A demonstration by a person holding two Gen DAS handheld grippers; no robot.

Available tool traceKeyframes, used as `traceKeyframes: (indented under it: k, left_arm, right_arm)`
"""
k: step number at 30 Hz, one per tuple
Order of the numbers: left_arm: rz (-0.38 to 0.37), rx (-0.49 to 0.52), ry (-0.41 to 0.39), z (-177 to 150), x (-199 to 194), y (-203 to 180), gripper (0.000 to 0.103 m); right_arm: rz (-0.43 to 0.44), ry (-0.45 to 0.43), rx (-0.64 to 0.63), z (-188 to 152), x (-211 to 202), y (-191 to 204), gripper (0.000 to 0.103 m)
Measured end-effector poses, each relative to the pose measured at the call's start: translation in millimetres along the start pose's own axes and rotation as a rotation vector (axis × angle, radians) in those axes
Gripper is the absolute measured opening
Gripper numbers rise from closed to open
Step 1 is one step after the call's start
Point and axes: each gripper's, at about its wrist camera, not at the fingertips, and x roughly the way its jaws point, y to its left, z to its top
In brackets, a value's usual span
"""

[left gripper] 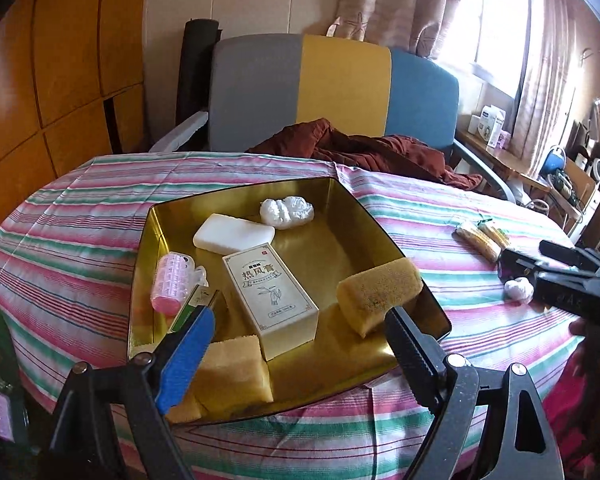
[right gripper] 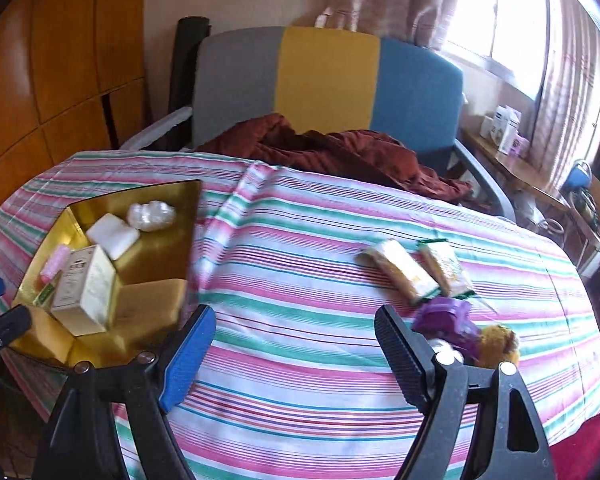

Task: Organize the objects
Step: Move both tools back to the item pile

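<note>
The left tongs [left gripper: 300, 324] gaped wide and empty over the gold tray [left gripper: 380, 216], the yellow sponge [left gripper: 378, 292] between their tips. The right tongs [right gripper: 294, 328] hung wide open, empty, above the striped desk [right gripper: 300, 272], snack packets [right gripper: 404, 276] just beyond.

"热风膏" on cream box [left gripper: 271, 295]

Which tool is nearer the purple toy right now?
Right. The right tool hangs open just beside the purple toy, by its right finger. The left tool is open over the gold tray.
</note>
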Motion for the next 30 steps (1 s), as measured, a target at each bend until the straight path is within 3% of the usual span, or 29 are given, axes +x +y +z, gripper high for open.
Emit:
traceKeyframes:
  k: [9,16,19,22,30]
  left_arm:
    - [-0.021,0.023,-0.001,2.4,-0.1,-10.2,0.088]
    - [-0.064,0.092,-0.01,10.2,3.0,-36.1,0.088]
    - [-0.078,0.116,-0.002,11.1,6.4,-48.1,0.088]
    - [-0.091,0.141,0.011,12.4,12.8,-61.4,0.088]
    - [-0.166,0.242,0.032,17.1,30.4,-111.7,0.088]
  right_arm:
    - [-0.09,-0.014,0.168,6.4,-5.0,-96.5,0.083]
    - [-0.195,-0.038,0.468,-12.9,4.8,-197.9,0.084]
    - [-0.188,-0.004,0.627,-35.2,11.9,-228.6,0.084]
    - [-0.121,-0.011,0.782,-50.2,11.8,-251.1,0.084]
    - [-0.064,0.048,0.893,-64.9,21.4,-263.4,0.084]
